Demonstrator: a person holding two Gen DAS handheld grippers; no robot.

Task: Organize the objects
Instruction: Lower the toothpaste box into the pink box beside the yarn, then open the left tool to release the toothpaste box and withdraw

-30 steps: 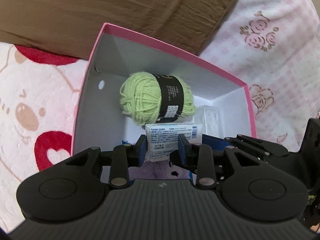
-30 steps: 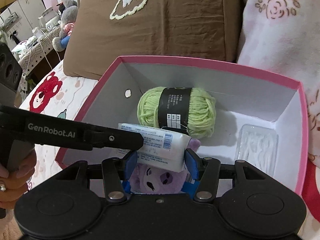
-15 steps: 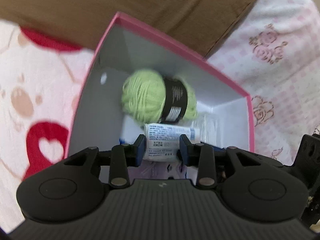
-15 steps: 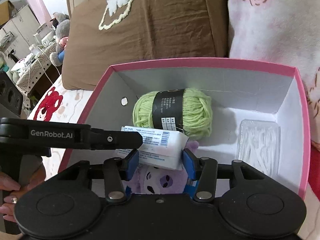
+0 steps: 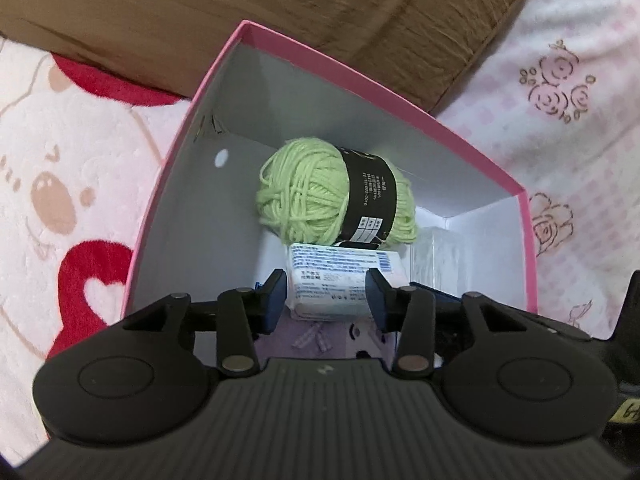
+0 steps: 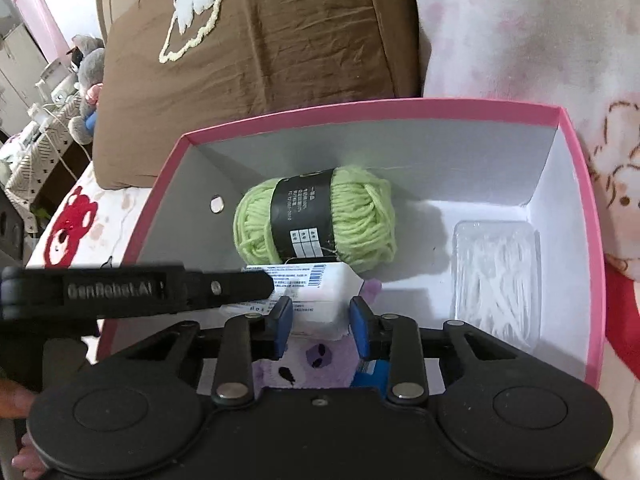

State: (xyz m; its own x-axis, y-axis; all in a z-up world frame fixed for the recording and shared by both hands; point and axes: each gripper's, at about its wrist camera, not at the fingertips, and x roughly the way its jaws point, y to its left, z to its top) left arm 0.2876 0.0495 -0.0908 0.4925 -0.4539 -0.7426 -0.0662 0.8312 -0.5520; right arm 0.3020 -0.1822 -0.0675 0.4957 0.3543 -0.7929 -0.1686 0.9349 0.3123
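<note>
A pink box (image 5: 384,92) (image 6: 360,110) with a white inside lies on a bed. In it are a green yarn ball (image 5: 308,196) (image 6: 360,216), a purple plush toy (image 6: 316,360) and a white tissue packet (image 5: 332,284) (image 6: 320,288). The packet hangs over the plush, just in front of the yarn. My right gripper (image 6: 320,316) is shut on its near end. My left gripper (image 5: 326,300) has the packet between its jaws, which are opening; its pads stand at the packet's sides. One left finger (image 6: 240,286) crosses the right wrist view from the left.
A clear plastic case (image 6: 494,280) of white sticks lies in the box's right part. A brown pillow (image 6: 280,40) stands behind the box, with a pink-white blanket (image 5: 560,100) to the right and a bear-print sheet (image 5: 60,200) to the left. A hand (image 6: 16,400) shows at the left edge.
My right jaws have closed onto the tissue packet. My left jaws have widened a little around it. Both views have rolled slightly; the box and yarn stay put.
</note>
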